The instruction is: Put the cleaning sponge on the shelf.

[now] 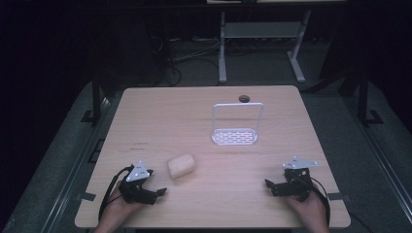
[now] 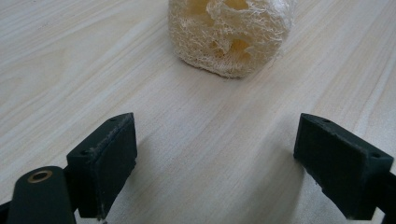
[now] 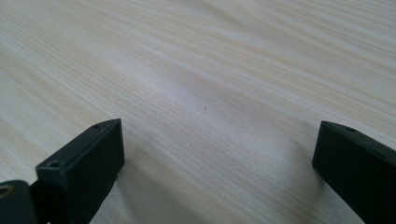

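Note:
A pale, fibrous loofah sponge (image 1: 181, 165) lies on the wooden table (image 1: 209, 126), left of the middle and toward the near edge. In the left gripper view the loofah (image 2: 232, 35) sits just ahead of the jaws, apart from them. My left gripper (image 1: 156, 190) rests low at the near left, open, jaws wide and pointing right toward the sponge. My right gripper (image 1: 270, 186) rests at the near right, open, with bare wood between its jaws (image 3: 212, 158). A white perforated tray with a tall wire handle (image 1: 236, 127) stands upright beyond the middle.
A small dark round hole (image 1: 243, 99) sits near the table's far edge. Beyond the table are a white desk frame (image 1: 262, 34) and cables on a dark floor. Bare wood lies between the two grippers.

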A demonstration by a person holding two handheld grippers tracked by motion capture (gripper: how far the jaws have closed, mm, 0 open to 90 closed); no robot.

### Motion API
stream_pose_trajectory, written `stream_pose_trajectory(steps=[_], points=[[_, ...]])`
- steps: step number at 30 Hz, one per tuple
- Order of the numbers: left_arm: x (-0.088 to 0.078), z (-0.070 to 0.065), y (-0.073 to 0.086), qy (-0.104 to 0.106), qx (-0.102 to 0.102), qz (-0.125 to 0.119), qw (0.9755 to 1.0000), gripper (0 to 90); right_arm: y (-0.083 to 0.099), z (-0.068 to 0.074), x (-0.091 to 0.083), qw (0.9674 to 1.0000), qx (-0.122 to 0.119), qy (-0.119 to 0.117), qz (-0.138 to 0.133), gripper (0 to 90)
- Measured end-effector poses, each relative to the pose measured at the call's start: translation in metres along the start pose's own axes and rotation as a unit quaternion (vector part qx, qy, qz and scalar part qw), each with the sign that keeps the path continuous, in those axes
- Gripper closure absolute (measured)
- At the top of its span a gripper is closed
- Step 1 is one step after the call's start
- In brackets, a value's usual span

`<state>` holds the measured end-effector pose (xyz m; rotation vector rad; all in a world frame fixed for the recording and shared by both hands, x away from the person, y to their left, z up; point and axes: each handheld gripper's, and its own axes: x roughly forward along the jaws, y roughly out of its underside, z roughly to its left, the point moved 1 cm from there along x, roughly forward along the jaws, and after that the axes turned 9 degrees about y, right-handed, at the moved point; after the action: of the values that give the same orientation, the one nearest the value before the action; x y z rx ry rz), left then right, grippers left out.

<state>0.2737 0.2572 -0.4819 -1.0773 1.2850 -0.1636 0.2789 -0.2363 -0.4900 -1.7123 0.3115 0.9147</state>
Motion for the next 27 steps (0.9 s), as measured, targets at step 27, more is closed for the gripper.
stream_pose_trajectory(steps=[27], points=[[-0.014, 0.006, -0.010, 0.009, -0.001, -0.010, 0.9999, 13.3, 0.000, 0.000, 0.000, 1.0000, 0.001, 0.000, 0.000, 2.0]])
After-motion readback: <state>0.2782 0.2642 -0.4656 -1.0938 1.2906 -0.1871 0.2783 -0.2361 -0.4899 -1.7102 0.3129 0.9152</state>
